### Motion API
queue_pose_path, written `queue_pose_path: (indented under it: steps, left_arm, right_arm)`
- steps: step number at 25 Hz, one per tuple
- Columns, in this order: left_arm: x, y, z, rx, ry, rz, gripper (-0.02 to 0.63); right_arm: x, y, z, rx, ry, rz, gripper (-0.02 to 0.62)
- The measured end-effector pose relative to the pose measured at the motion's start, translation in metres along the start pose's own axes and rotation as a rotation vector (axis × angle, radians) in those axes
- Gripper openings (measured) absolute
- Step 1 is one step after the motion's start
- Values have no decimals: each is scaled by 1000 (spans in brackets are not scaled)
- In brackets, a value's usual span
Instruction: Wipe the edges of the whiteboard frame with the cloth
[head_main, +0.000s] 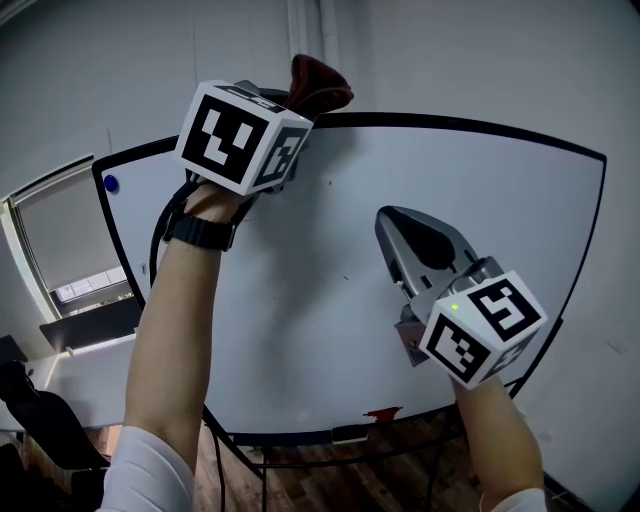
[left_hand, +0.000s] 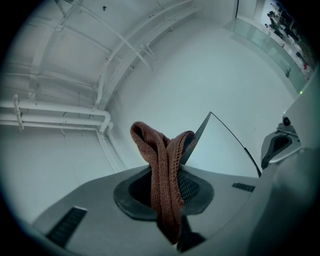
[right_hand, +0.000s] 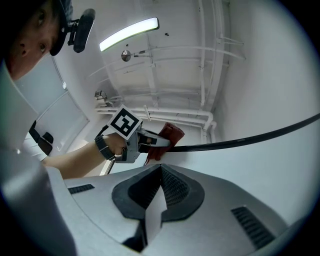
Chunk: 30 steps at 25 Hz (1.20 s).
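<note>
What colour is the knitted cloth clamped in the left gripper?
The knitted cloth is reddish-brown with a ribbed weave. It shows best in the left gripper view.

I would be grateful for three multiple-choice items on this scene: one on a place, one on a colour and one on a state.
1. Where is the cloth?
A. At the top edge of the whiteboard frame
B. On the floor
C. At the bottom edge

2. What colour is the cloth?
A. Blue
B. Reddish-brown
C. White

3. The left hand-held gripper is:
A. Open and empty
B. Shut on the cloth
C. Out of view

Answers: A, the head view shows it there; B, its knit looks reddish-brown; B, the jaws pinch it.
</note>
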<state>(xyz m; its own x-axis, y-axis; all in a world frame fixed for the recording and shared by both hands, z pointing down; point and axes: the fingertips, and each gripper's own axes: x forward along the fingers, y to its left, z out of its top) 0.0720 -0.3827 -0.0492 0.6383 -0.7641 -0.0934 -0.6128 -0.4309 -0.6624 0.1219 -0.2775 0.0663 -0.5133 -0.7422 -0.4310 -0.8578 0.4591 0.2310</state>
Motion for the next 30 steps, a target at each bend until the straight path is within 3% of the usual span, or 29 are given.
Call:
queue_pose_path:
  steps: [7,14,30]
  left_arm:
    - [4,-7,4,-19,22,36,66]
    - [56,-65,44,15,69,34,66]
    - [137,-154,113,19,42,-23,66]
  right_arm:
    - [-9,-11,10,-34,-9,78,3]
    - [-53,-80,13,1,-35,108,3]
    - [-129,-185,20,6,-49,55,3]
